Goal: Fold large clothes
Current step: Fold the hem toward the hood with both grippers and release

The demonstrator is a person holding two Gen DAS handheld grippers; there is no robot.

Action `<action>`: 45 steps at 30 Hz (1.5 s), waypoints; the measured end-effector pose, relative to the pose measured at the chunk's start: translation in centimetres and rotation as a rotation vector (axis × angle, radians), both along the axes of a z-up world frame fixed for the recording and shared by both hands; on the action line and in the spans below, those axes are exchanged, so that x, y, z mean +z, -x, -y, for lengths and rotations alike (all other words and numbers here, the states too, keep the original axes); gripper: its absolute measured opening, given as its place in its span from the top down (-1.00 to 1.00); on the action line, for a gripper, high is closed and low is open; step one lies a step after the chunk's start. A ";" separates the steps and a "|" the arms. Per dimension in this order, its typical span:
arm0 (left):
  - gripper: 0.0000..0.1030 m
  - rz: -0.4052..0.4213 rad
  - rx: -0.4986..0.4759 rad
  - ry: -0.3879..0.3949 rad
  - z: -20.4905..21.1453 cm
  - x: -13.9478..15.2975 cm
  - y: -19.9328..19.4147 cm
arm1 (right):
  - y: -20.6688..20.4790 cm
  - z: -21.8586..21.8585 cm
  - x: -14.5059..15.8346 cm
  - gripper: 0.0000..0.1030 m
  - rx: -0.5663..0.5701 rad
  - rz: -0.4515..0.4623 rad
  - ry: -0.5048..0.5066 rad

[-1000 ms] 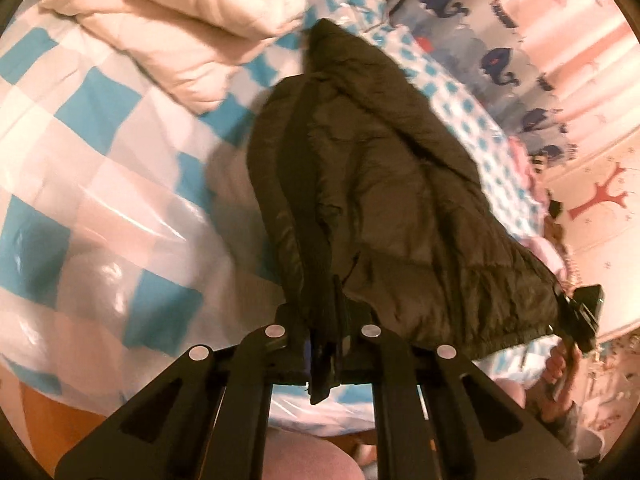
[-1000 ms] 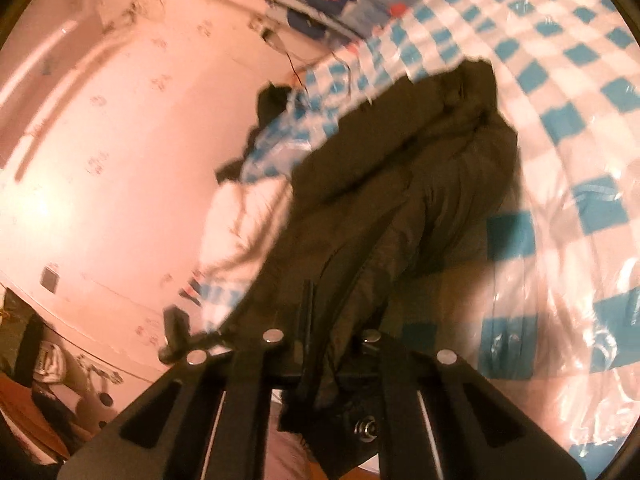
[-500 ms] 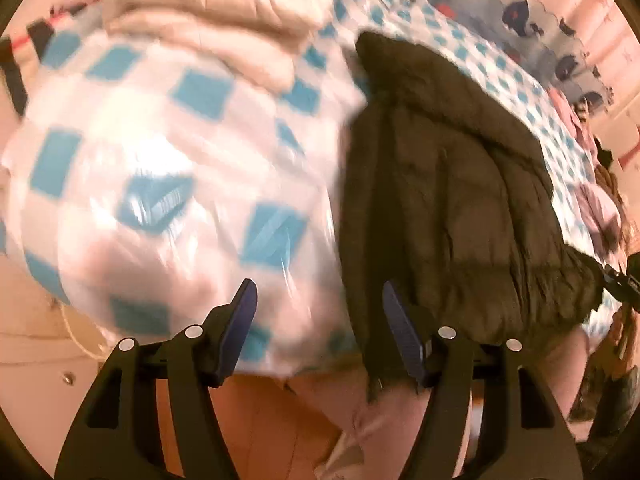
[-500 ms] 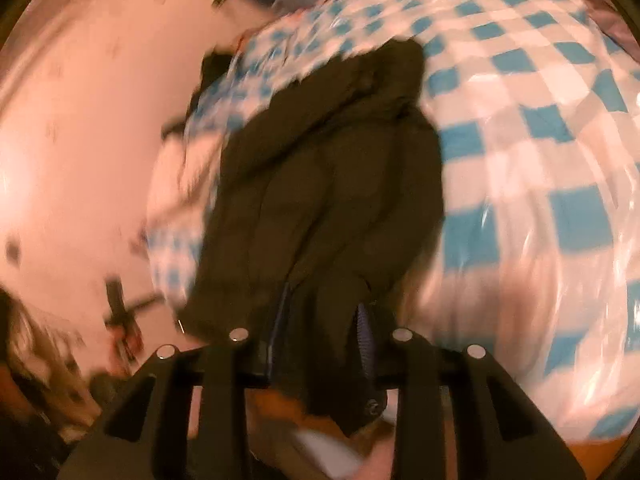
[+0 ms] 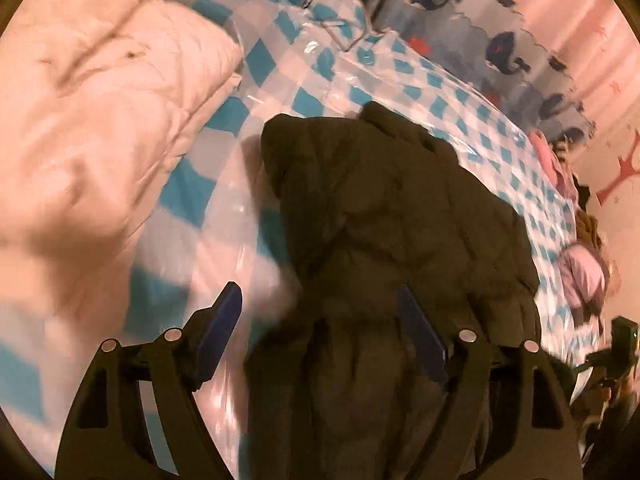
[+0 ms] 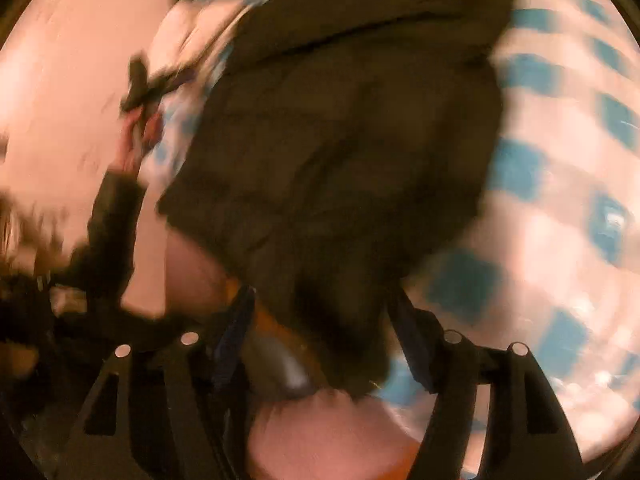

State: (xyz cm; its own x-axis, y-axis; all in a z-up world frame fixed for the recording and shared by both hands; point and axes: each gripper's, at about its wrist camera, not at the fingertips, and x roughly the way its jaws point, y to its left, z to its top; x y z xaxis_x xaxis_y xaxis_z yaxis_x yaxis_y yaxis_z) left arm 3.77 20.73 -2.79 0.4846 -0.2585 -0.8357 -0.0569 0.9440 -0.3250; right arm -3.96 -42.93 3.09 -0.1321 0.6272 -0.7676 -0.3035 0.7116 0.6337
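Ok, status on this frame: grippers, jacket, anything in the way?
Left gripper and right gripper open, jaws just spread, no grip. Dark jacket lies bunched on the checkered bed cover. White duvet alongside, clear of it.

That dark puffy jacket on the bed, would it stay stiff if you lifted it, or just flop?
Probably flop: the dark jacket lies creased and slumped over the checked bed cover. Its quilted puffiness suggests it is light for its bulk. It might slide easily, since the cover looks glossy.

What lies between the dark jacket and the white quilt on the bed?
Only bare checked sheet separates jacket from quilt, in the left wrist view.
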 end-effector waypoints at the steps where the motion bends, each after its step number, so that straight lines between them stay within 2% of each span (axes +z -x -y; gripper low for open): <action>1: -0.48 -0.003 0.009 0.009 0.0 -0.8 -0.9 | -1.8 1.6 0.5 -0.45 -0.082 0.035 0.002; 3: -0.48 -0.016 0.041 0.023 0.2 -2.1 -2.8 | -6.3 4.7 1.1 -0.51 -0.269 0.091 -0.069; 4: -0.48 -0.023 0.056 0.042 0.1 -2.7 -3.6 | -8.5 5.8 1.2 -0.67 -0.355 0.113 -0.123; 5: -0.48 -0.024 0.056 0.060 0.2 -3.1 -4.3 | -10.0 6.2 1.0 -0.72 -0.392 0.125 -0.153; 6: -0.48 -0.018 0.060 0.070 0.2 -3.4 -4.9 | -12.3 6.1 0.2 -0.72 -0.419 0.136 -0.161; 9: -0.48 -0.014 0.072 0.117 0.2 -4.2 -6.3 | -18.4 3.9 -4.2 -0.72 -0.473 0.080 -0.166; 13: -0.52 -0.028 0.070 0.162 0.8 -5.4 -7.9 | -22.7 2.2 -9.5 -0.72 -0.542 0.051 -0.144; 15: -0.57 -0.040 0.060 0.183 1.5 -6.3 -8.6 | -23.8 1.7 -11.8 -0.67 -0.593 0.024 -0.200; 17: -0.57 -0.043 0.053 0.202 2.2 -6.9 -8.9 | -24.0 1.1 -12.2 0.02 -0.591 0.061 -0.238; 18: -0.57 -0.040 0.049 0.222 2.7 -7.3 -9.2 | -23.9 0.7 -12.1 0.58 -0.580 0.089 -0.245; 21: -0.57 -0.005 0.025 0.246 4.6 -7.0 -9.3 | -23.1 0.4 -10.6 0.77 -0.572 0.184 -0.262; 22: -0.53 0.014 0.005 0.248 5.5 -6.6 -9.3 | -22.7 0.6 -9.8 0.80 -0.574 0.208 -0.267; 23: -0.40 0.025 -0.009 0.253 6.1 -6.1 -9.2 | -22.4 1.0 -8.9 0.81 -0.583 0.231 -0.281; 26: -0.20 0.063 -0.072 0.269 9.1 -4.1 -9.4 | -20.7 4.3 -5.0 0.81 -0.621 0.318 -0.310; 28: -0.18 0.085 -0.096 0.268 10.9 -2.9 -9.6 | -20.0 6.4 -2.8 0.82 -0.634 0.353 -0.319; 30: -0.18 0.106 -0.117 0.262 13.3 -2.1 -10.3 | -19.3 8.7 -0.8 0.82 -0.659 0.406 -0.282; 33: -0.18 0.082 -0.116 0.218 16.1 -2.7 -12.0 | -18.9 11.4 -0.5 0.81 -0.707 0.430 -0.230; 34: -0.18 0.058 -0.109 0.195 16.7 -3.3 -12.4 | -19.0 12.0 -1.3 0.81 -0.717 0.415 -0.188; 35: -0.18 0.016 -0.101 0.146 17.4 -4.3 -13.0 | -19.4 12.7 -3.2 0.79 -0.728 0.359 -0.112; 36: -0.18 -0.036 -0.091 0.102 17.9 -5.3 -13.4 | -19.7 13.2 -5.1 0.67 -0.747 0.301 -0.042; 38: -0.18 -0.074 -0.093 0.093 17.9 -6.1 -13.1 | -19.5 14.1 -8.2 0.40 -0.754 0.193 0.045; 39: -0.18 -0.075 -0.098 0.103 17.6 -5.9 -12.6 | -18.6 14.8 -9.4 0.08 -0.767 0.172 0.064; 40: -0.18 -0.066 -0.112 0.113 17.0 -5.2 -11.4 | -17.7 15.4 -9.5 -0.01 -0.784 0.181 0.070; 42: -0.19 -0.061 -0.139 0.098 15.7 -4.0 -8.9 | -15.0 16.2 -8.5 -0.07 -0.792 0.217 0.049; 45: -0.45 -0.066 -0.184 0.089 12.6 -2.7 -3.9 | -9.6 16.2 -6.5 -0.18 -0.749 0.251 0.006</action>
